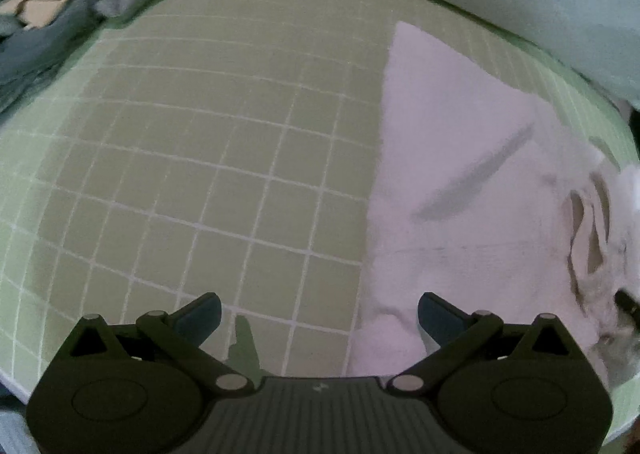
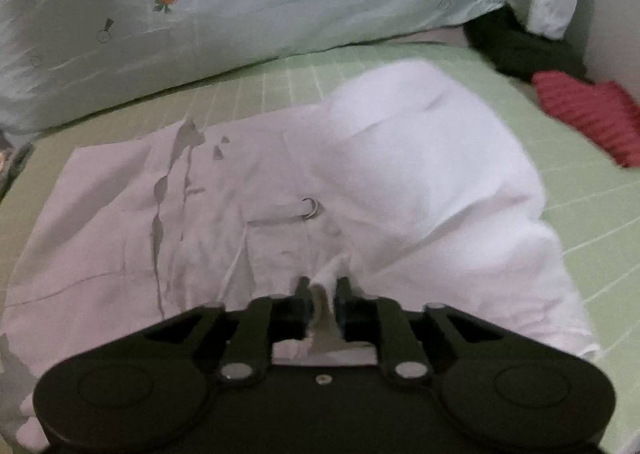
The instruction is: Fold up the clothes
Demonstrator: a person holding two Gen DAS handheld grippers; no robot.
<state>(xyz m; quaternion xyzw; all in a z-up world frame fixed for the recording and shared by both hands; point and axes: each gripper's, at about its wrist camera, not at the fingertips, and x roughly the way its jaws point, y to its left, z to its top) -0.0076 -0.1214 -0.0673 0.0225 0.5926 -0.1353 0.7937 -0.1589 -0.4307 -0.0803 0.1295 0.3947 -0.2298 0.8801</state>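
Note:
A white garment (image 2: 248,213) lies spread on the green checked bed sheet (image 2: 592,221), with a metal ring on a strap (image 2: 312,209) near its middle. My right gripper (image 2: 323,294) is shut on a pinched fold of the white garment, and part of the cloth billows up to the right (image 2: 420,157). In the left wrist view the same white garment (image 1: 452,189) lies at the right. My left gripper (image 1: 320,314) is open and empty, hovering over the garment's left edge and the sheet (image 1: 200,173).
A pile of grey and beige clothes (image 1: 60,1) lies at the far left of the bed. A pale duvet with carrot prints (image 2: 240,1) runs along the back. A red knit item (image 2: 588,113) and dark clothes (image 2: 520,45) lie at the far right.

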